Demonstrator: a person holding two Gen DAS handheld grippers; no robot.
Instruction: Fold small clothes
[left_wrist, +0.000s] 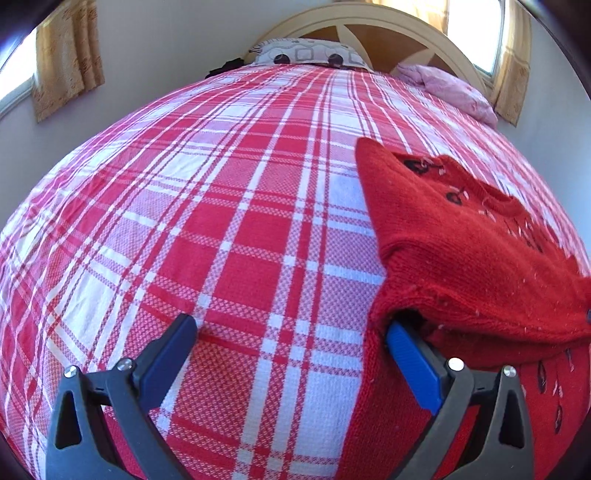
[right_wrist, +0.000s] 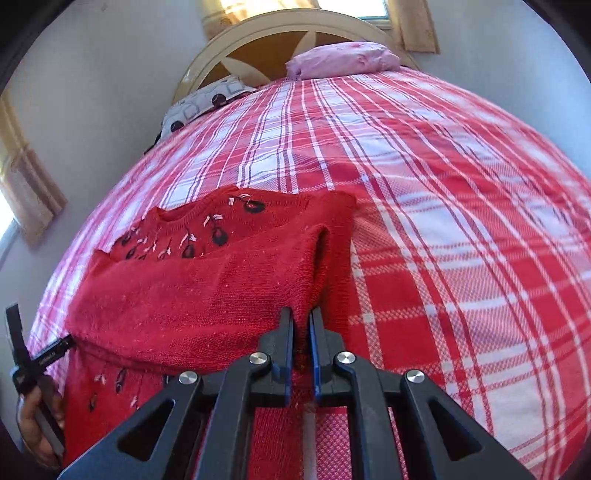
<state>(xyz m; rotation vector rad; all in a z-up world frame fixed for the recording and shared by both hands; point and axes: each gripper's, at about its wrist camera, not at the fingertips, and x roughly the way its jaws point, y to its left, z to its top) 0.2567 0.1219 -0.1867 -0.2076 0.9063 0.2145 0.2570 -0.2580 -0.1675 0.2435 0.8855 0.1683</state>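
A small red knit sweater (right_wrist: 207, 291) with dark embroidered motifs lies partly folded on the red and white plaid bedspread (right_wrist: 461, 236). It also shows at the right of the left wrist view (left_wrist: 465, 243). My right gripper (right_wrist: 301, 317) is shut on the sweater's lifted fold at its right edge. My left gripper (left_wrist: 291, 328) is wide open; its right finger (left_wrist: 410, 350) is tucked under the sweater's left edge, its left finger (left_wrist: 173, 343) is over bare bedspread. The left gripper also shows at the left edge of the right wrist view (right_wrist: 40, 362).
A patterned pillow (left_wrist: 306, 53) and a pink pillow (left_wrist: 450, 88) lie at the headboard (left_wrist: 373, 22). Curtained windows (left_wrist: 66, 62) flank the bed. The plaid bedspread (left_wrist: 221, 206) stretches left of the sweater.
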